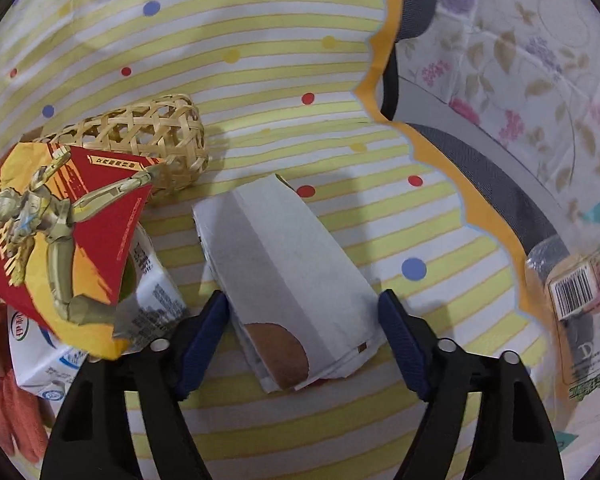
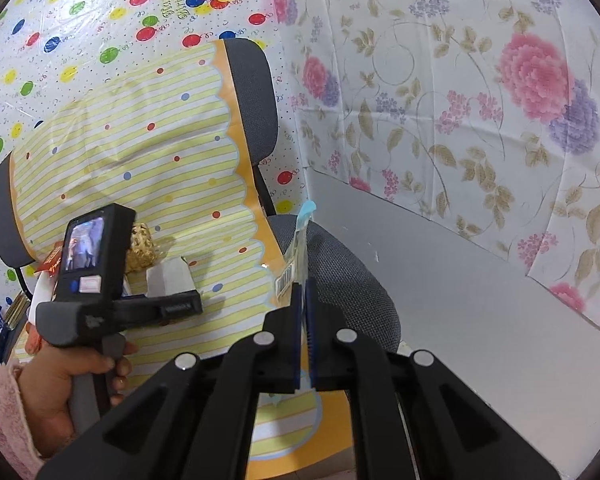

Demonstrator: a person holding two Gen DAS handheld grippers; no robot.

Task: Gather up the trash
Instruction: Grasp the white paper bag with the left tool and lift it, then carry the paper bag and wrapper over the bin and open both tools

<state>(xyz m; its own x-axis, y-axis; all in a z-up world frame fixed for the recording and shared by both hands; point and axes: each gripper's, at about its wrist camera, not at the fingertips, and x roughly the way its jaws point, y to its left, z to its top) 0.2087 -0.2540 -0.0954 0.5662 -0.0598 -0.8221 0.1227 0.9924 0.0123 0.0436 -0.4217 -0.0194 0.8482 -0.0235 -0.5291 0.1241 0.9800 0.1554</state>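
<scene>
On the chair [image 2: 340,280], striped cloth [image 1: 260,60]

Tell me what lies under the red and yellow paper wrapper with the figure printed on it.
The red and yellow paper wrapper lies on a white milk carton and overlaps the woven bamboo basket. The carton's middle and whatever lies deeper are hidden.

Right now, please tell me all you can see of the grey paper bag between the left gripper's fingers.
The paper bag is flat, folded pale grey paper with a long crease and a brown half-round mark near its close end. It lies on the striped yellow cloth, slanted, beside a milk carton. The left gripper stands open around it; its blue pads are close to both edges, seemingly not pressing.
</scene>
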